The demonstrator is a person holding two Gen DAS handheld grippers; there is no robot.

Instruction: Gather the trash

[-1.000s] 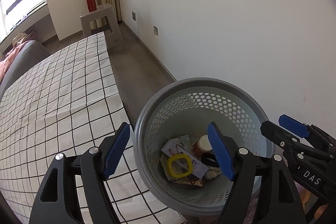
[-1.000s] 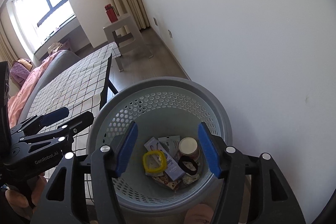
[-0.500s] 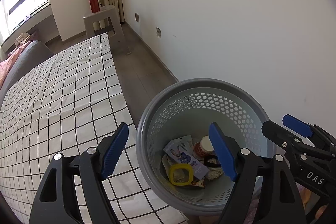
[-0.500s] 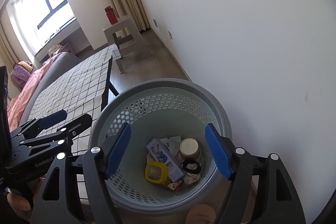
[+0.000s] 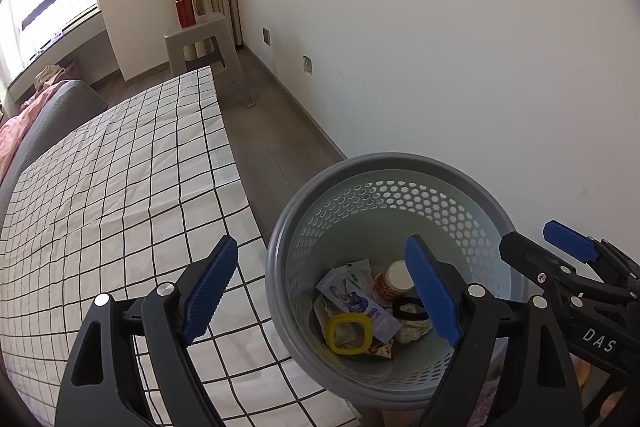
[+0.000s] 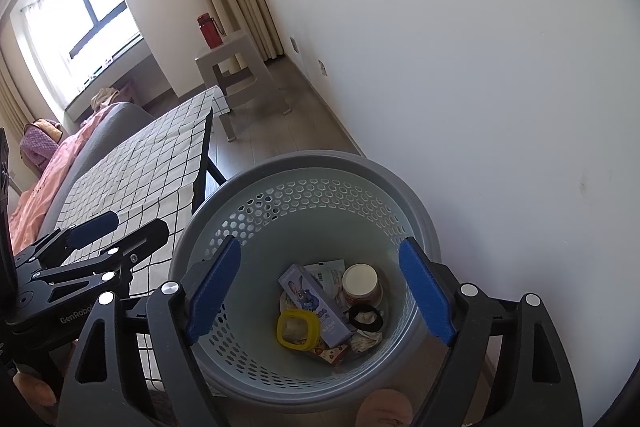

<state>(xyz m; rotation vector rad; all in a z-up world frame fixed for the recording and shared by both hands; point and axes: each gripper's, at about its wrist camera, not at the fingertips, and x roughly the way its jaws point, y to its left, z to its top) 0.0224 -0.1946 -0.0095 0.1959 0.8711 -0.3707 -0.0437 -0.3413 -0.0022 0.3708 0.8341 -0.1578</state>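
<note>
A grey perforated bin [image 5: 384, 163] [image 6: 304, 163] stands on the floor between the table and the wall. In it lie a blue cartoon box [image 5: 358, 301] [image 6: 316, 303], a yellow ring [image 5: 347, 334] [image 6: 298, 329], a small red cup [image 5: 394, 281] [image 6: 361, 283], a black band [image 5: 409, 309] [image 6: 365, 319] and wrappers. My left gripper [image 5: 324, 291] is open and empty above the bin's left rim. My right gripper [image 6: 320, 291] is open and empty above the bin.
A table with a black-checked white cloth [image 5: 120, 187] [image 6: 152, 151] stands left of the bin. A beige stool [image 5: 200, 43] [image 6: 236, 67] with a red bottle [image 5: 185, 9] [image 6: 209, 31] is far back. A white wall [image 5: 440, 47] runs along the right. A sofa [image 5: 48, 115] lies far left.
Both grippers have drawn back and up from the bin. The right gripper's jaws have opened wider. The trash in the bin has shifted a little.
</note>
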